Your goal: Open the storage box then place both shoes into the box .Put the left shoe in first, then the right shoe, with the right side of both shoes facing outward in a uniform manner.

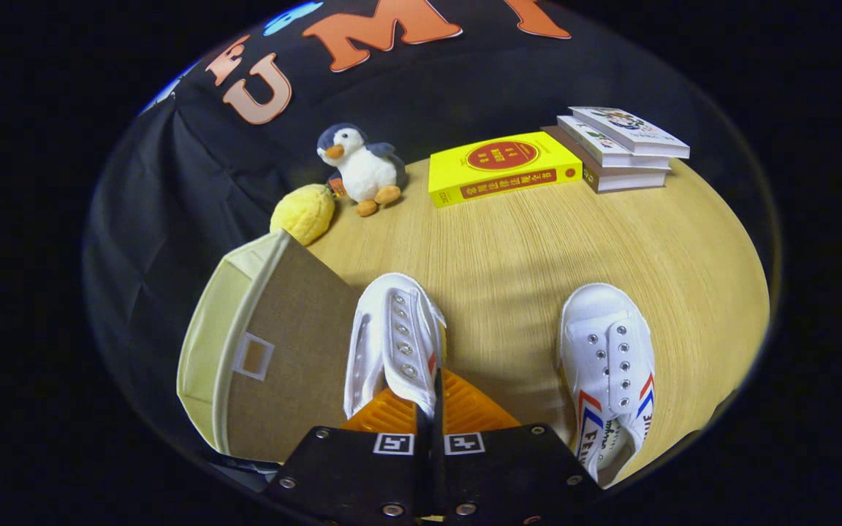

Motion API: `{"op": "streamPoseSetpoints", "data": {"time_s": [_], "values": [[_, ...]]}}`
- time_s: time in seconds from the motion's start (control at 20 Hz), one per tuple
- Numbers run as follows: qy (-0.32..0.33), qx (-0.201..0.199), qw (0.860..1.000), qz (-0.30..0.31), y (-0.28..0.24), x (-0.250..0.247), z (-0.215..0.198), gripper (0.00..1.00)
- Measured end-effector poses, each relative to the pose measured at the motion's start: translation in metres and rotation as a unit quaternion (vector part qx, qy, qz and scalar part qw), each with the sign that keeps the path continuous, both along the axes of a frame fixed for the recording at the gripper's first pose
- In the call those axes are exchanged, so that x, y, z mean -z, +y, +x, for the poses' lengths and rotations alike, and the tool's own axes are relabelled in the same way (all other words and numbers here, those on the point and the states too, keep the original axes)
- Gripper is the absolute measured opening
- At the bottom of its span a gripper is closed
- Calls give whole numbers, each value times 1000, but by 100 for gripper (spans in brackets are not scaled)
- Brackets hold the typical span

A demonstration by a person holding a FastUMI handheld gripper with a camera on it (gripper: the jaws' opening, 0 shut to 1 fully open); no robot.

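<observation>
Tongs (435,398) are seen at six o'clock with both fingers drawn tightly together, and the heel edge of one white shoe (392,343) is pinched between them. That shoe is held tilted just ahead of the fingers, its toe pointed toward twelve o'clock, its eyelets facing up.

A round wooden worktop (523,248) is spread beneath everything. At nine o'clock from the held shoe, the storage box (282,351) is found: a fabric box with a brown flap and cream sides, a small window patch set on the flap; it is touched or nearly touched by the shoe's side. Whether the flap is open cannot be told.

A second white shoe (611,365), marked with red and blue stripes, is laid flat on the worktop at three o'clock from the tongs, well apart from the first, toe toward twelve o'clock.

Beyond the fingers, at twelve o'clock, a yellow book (501,168) is laid flat. At one o'clock a stack of books (622,146) is placed just beside it. At eleven o'clock a plush penguin (359,168) is stood upright, and a yellow plush toy (304,213) is set beside it, close to the box's far corner.
</observation>
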State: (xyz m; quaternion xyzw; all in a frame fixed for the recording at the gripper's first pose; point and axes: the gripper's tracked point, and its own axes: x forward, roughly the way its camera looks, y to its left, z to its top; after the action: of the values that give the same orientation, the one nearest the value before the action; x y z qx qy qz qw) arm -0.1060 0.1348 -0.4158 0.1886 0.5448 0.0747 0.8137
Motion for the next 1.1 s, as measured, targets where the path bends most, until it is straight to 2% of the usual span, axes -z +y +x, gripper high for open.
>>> {"op": "streamPoseSetpoints", "data": {"time_s": [0.3,0.65,0.85,1.1], "values": [[-43,39,998,34,9,-55,28,1],[-113,46,989,86,44,-131,59,1],[-103,33,989,97,86,-140,59,1],[-56,21,993,100,148,-120,46,1]]}}
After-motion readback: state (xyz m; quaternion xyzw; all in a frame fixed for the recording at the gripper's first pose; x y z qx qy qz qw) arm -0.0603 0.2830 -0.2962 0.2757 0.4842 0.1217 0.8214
